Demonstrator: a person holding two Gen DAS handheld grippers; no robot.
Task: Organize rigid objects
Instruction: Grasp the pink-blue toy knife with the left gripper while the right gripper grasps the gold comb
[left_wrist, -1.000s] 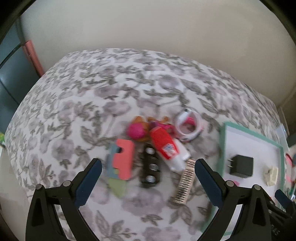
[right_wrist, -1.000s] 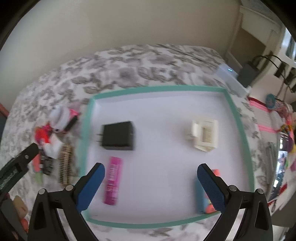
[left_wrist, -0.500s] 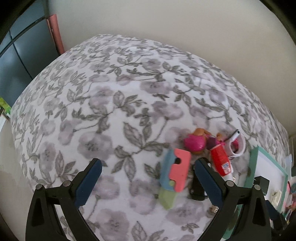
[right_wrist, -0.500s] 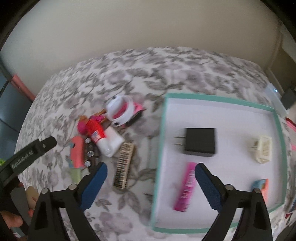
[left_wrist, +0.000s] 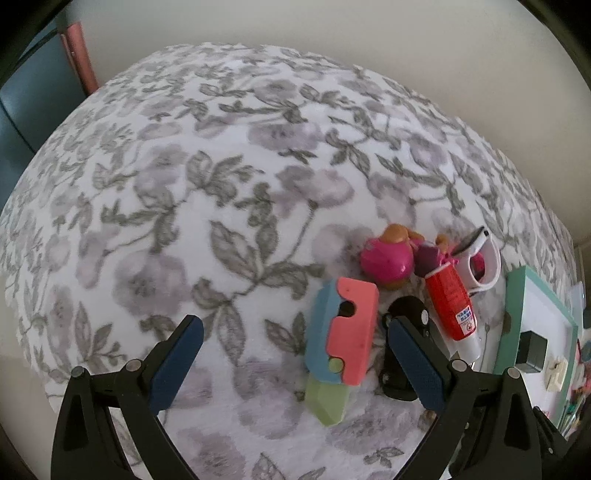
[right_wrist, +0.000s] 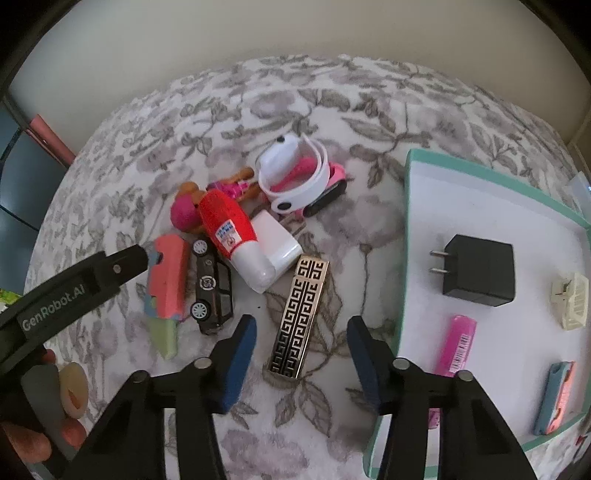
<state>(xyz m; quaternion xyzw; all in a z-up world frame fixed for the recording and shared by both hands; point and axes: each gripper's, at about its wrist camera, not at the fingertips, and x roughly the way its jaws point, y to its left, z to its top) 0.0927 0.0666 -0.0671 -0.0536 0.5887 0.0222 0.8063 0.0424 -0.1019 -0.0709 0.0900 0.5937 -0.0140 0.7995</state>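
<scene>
**Both grippers shift over the toy pile**

Since a second ago the right gripper (right_wrist: 301, 334) has swung from above the tray (right_wrist: 406, 206) to the floral cloth (right_wrist: 295, 103), and its jaws, wide then, are closing around the gold-and-black plate (right_wrist: 300, 315), which lies between the pads, not yet pinched; the left gripper (left_wrist: 295, 345) has slid too, so the pile sits at its right finger; its jaws stand released, with the pink-and-blue block (left_wrist: 341, 332) between them, untouched.

Readable writing: "GenRobot.AI" on the left gripper's arm in the right view; "50" on the toy car (right_wrist: 211, 286); the red tube (right_wrist: 236, 242) bears a label too small to read; the pink stick (right_wrist: 458, 345) shows a barcode.

Hidden or unclear: the car is half behind the finger in the left view; the doll (right_wrist: 192, 210) is partly under the tube; the tray's near corner is cut off.

Counts: four things in the tray — one charger (right_wrist: 478, 275), one pink stick, one cream clip (right_wrist: 572, 301), one blue-and-coral piece (right_wrist: 556, 397); one white band (right_wrist: 295, 173) in the pile.
</scene>
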